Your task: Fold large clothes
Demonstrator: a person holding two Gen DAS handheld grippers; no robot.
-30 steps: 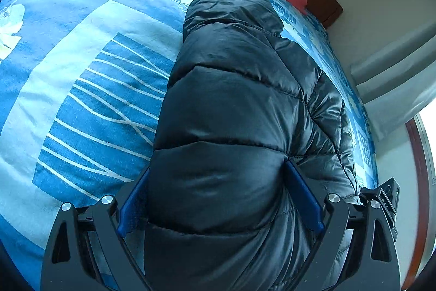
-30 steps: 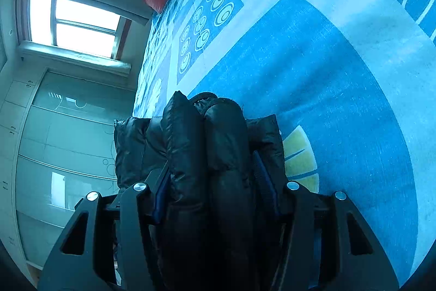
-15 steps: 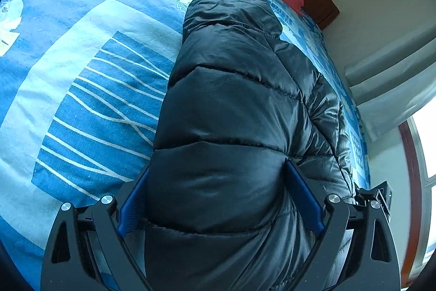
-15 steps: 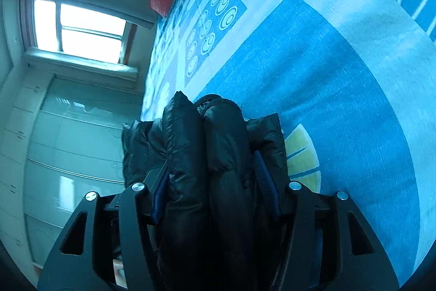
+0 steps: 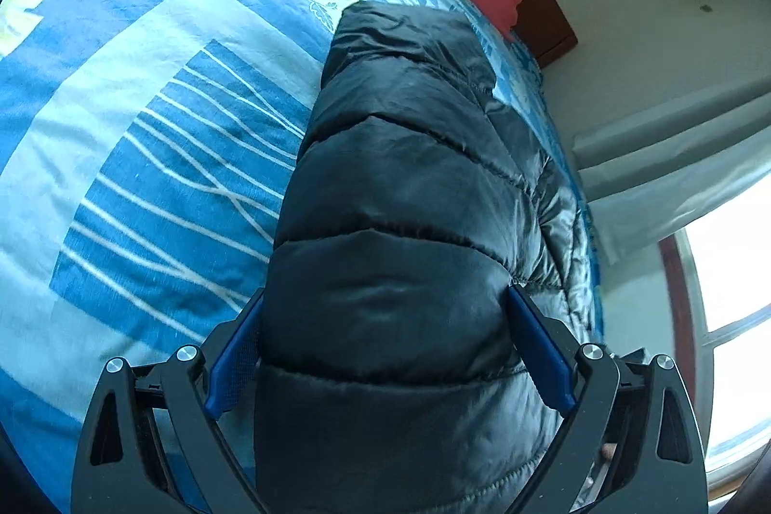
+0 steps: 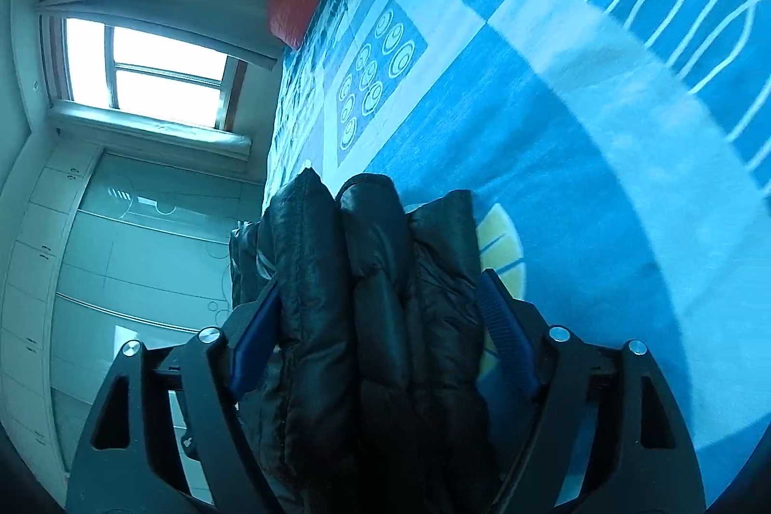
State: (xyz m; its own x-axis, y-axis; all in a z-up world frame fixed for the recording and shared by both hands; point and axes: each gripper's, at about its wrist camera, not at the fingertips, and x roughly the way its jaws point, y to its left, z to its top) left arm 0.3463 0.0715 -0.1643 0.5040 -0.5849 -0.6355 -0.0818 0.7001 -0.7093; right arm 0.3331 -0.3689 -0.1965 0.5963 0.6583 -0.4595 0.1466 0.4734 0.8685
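- Your black puffer jacket (image 5: 409, 225) lies lengthwise on the bed (image 5: 144, 128), bunched thick at your end.
- Left hand-held gripper (image 5: 385, 350) and right hand-held gripper (image 6: 380, 316) both clamp slippery padding; layers could squirm free, spoiling the fold.

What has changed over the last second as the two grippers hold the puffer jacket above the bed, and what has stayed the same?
The right gripper swung: more of the window and the white-lined patch now show. The left gripper shifted slightly, bringing the window into view. Nothing was grasped or released: both stay shut on the black puffer jacket over the blue bedspread.
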